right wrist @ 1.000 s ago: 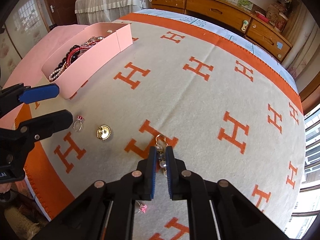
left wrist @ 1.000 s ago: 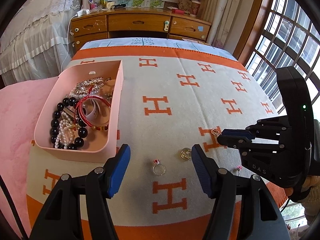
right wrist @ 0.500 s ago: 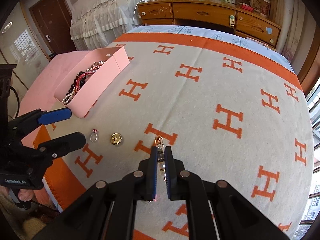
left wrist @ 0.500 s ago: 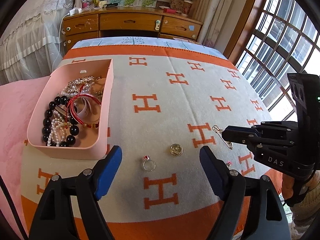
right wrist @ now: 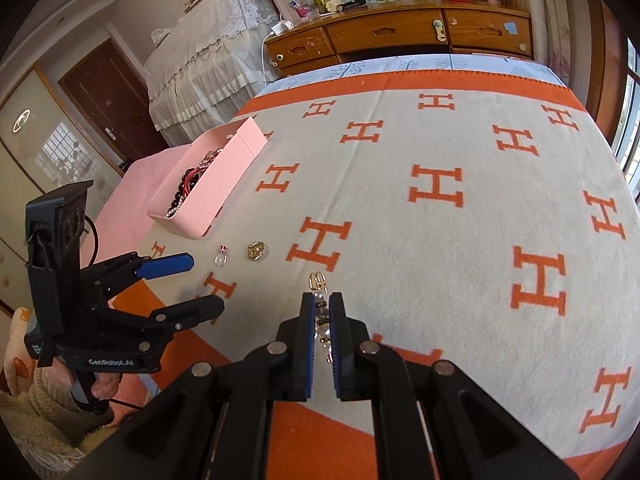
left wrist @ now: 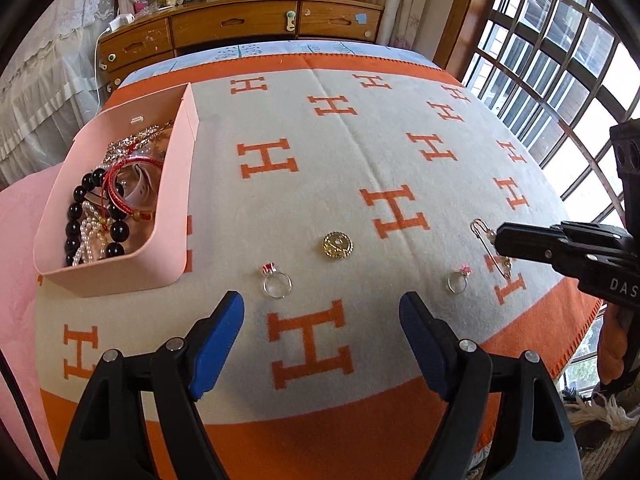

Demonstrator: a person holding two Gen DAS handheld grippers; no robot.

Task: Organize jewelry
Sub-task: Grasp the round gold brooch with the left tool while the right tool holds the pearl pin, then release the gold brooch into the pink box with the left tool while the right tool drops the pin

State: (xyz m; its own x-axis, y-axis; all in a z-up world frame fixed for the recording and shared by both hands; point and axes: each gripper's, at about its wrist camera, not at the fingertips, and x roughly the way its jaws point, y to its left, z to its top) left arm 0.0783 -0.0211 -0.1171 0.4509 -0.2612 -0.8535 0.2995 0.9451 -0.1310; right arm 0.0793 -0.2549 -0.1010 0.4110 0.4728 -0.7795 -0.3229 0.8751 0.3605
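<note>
My right gripper (right wrist: 322,300) is shut on a beaded safety-pin brooch (right wrist: 321,312) and holds it above the blanket; it also shows in the left wrist view (left wrist: 490,250), where the right gripper (left wrist: 498,242) is at the right. My left gripper (left wrist: 322,312) is open and empty above the front of the bed; in the right wrist view it (right wrist: 200,280) is at the left. On the blanket lie a ring with a red stone (left wrist: 276,282), a gold round brooch (left wrist: 338,245) and a ring with a pink stone (left wrist: 458,280). A pink box (left wrist: 168,216) at the left holds bracelets and beads.
The blanket (left wrist: 360,160) has an orange H pattern and covers a bed. A wooden dresser (left wrist: 240,28) stands behind it. Windows (left wrist: 560,60) are at the right. A pink sheet (left wrist: 20,240) lies left of the box.
My right gripper has lifted the safety-pin brooch off the blanket. Both grippers have risen and drawn back, so more of the bed shows. My left gripper's jaws have opened wider.
</note>
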